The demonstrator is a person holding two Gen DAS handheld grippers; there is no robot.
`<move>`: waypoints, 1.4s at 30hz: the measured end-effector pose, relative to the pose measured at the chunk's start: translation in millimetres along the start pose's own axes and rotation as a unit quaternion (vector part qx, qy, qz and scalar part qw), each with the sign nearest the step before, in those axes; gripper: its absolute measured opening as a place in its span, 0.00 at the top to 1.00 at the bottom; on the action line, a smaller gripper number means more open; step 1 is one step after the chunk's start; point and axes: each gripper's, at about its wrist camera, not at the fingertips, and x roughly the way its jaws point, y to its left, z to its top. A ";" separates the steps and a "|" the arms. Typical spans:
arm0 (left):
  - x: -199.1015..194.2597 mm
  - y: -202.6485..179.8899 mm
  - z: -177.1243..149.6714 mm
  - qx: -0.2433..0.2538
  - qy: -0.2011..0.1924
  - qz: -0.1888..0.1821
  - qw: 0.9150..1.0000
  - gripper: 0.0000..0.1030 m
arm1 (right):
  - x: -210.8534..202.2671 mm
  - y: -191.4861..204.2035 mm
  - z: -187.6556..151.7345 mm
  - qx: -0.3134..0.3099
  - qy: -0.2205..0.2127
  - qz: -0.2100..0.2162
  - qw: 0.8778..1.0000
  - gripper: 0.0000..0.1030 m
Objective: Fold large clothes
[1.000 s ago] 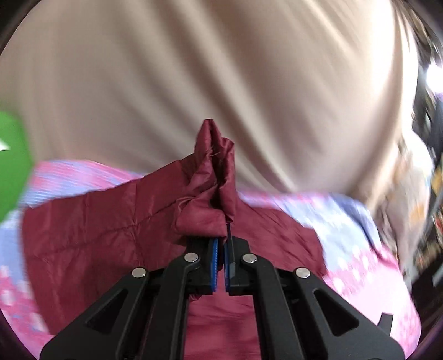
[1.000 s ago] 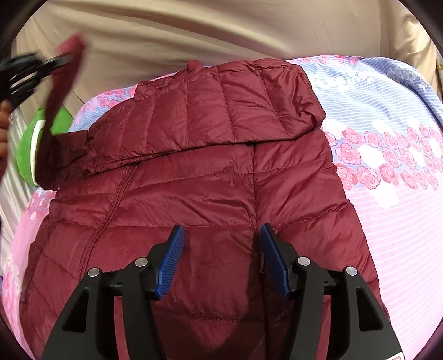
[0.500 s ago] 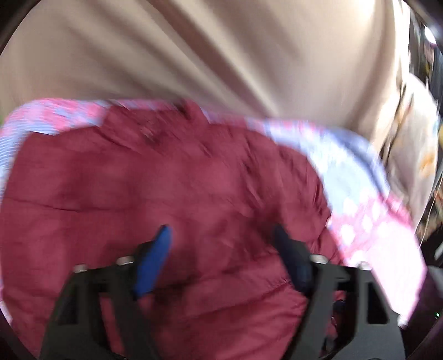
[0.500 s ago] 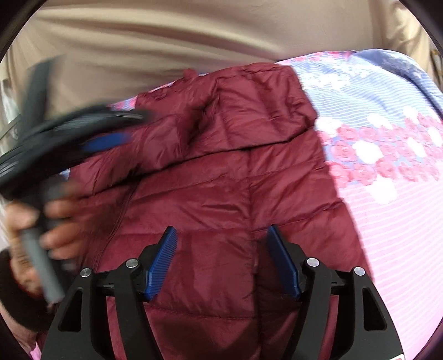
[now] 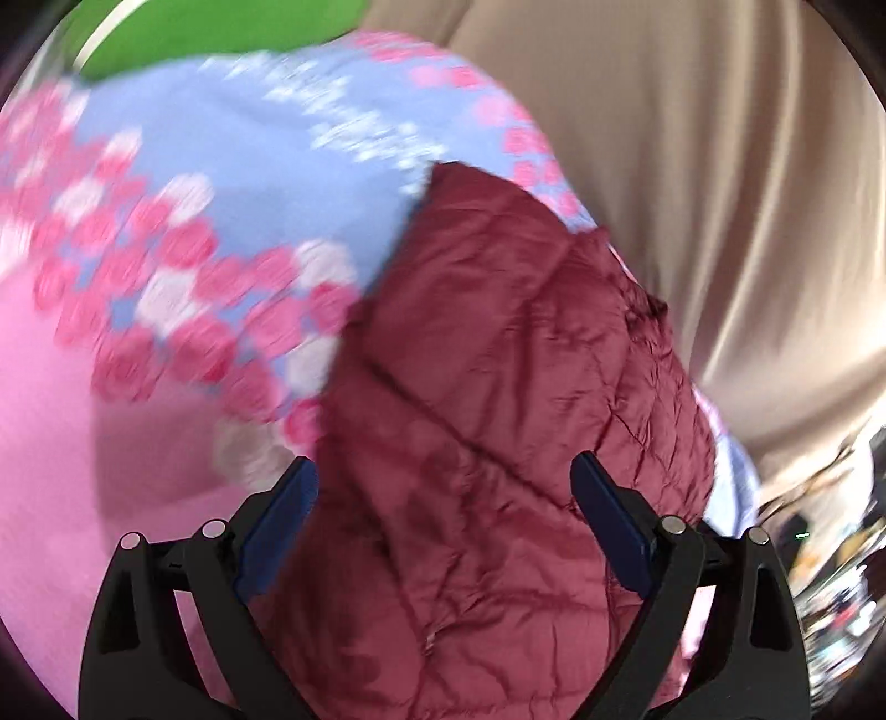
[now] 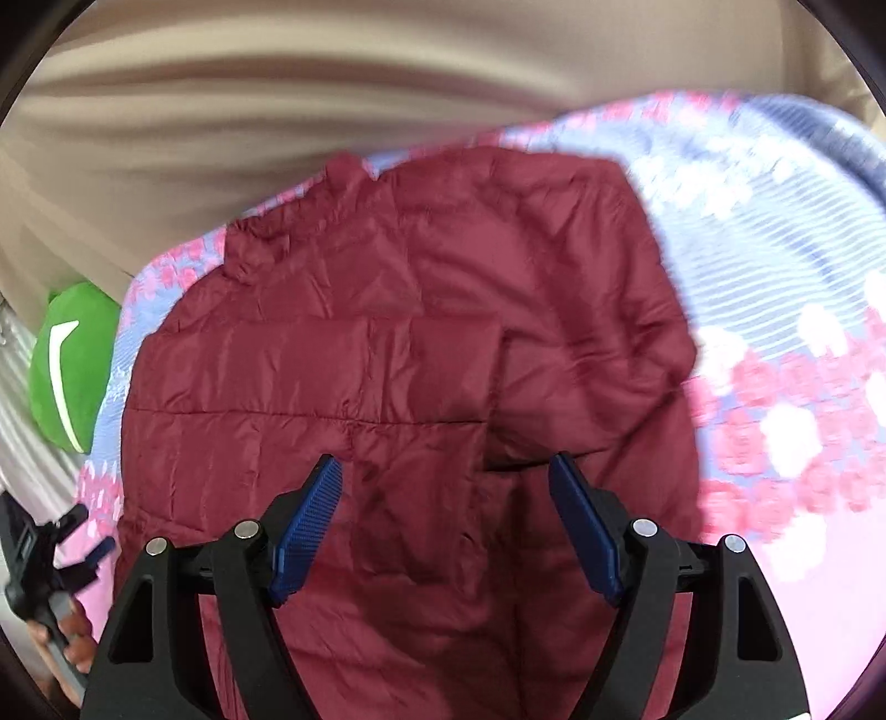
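A maroon quilted puffer jacket (image 6: 421, 354) lies on a pink and blue floral bedsheet (image 6: 775, 288), with both sleeves folded in across its body. My right gripper (image 6: 446, 518) is open and empty, hovering over the jacket's lower part. In the left wrist view the jacket (image 5: 498, 421) fills the centre and right. My left gripper (image 5: 443, 531) is open and empty above the jacket's left edge. The left gripper also shows at the lower left of the right wrist view (image 6: 61, 559), held in a hand.
A beige curtain (image 6: 277, 94) hangs behind the bed. A green cushion (image 6: 72, 360) sits at the bed's far left corner, also in the left wrist view (image 5: 221, 27). Bare floral sheet (image 5: 166, 249) lies left of the jacket. Clutter shows at the right edge (image 5: 830, 554).
My left gripper let go of the sleeve, opened, and swung back left and low. The left sleeve now lies folded across the jacket. The right gripper stayed open over the jacket.
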 end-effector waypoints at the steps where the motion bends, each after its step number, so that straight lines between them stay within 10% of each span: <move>1: -1.2 4.5 0.4 -0.010 0.003 -0.006 1.000 0.13 | 7.6 0.5 0.3 0.006 0.007 -0.002 1.000 0.33; 5: -7.1 -6.0 3.3 0.002 -0.004 -0.025 1.000 0.13 | 20.0 9.8 -0.3 0.007 0.022 -0.013 1.000 0.85; 7: -9.1 -21.8 6.0 0.008 -0.005 -0.050 0.999 0.13 | 10.9 26.5 7.8 -0.022 0.009 -0.014 1.000 0.96; 11: 11.0 -53.5 13.4 0.038 0.008 -0.062 0.997 0.13 | -41.3 76.4 38.4 -0.111 -0.099 -0.022 0.989 0.96; 17: 67.2 -59.0 17.8 0.077 0.020 0.043 0.996 0.41 | -90.8 97.5 63.0 -0.161 -0.218 0.010 0.963 0.97; 23: 89.1 -60.6 17.8 0.111 0.003 0.100 0.989 0.49 | 16.8 25.3 70.7 -0.094 -0.104 -0.083 0.987 0.97; 35: 84.3 -53.7 14.6 0.132 -0.034 0.130 0.982 0.67 | 39.4 -19.2 53.9 -0.030 -0.073 -0.026 0.997 0.96; 42: 80.9 -48.5 16.1 0.109 -0.042 0.085 0.990 0.55 | 29.7 -16.9 44.5 -0.009 -0.064 0.014 0.998 0.64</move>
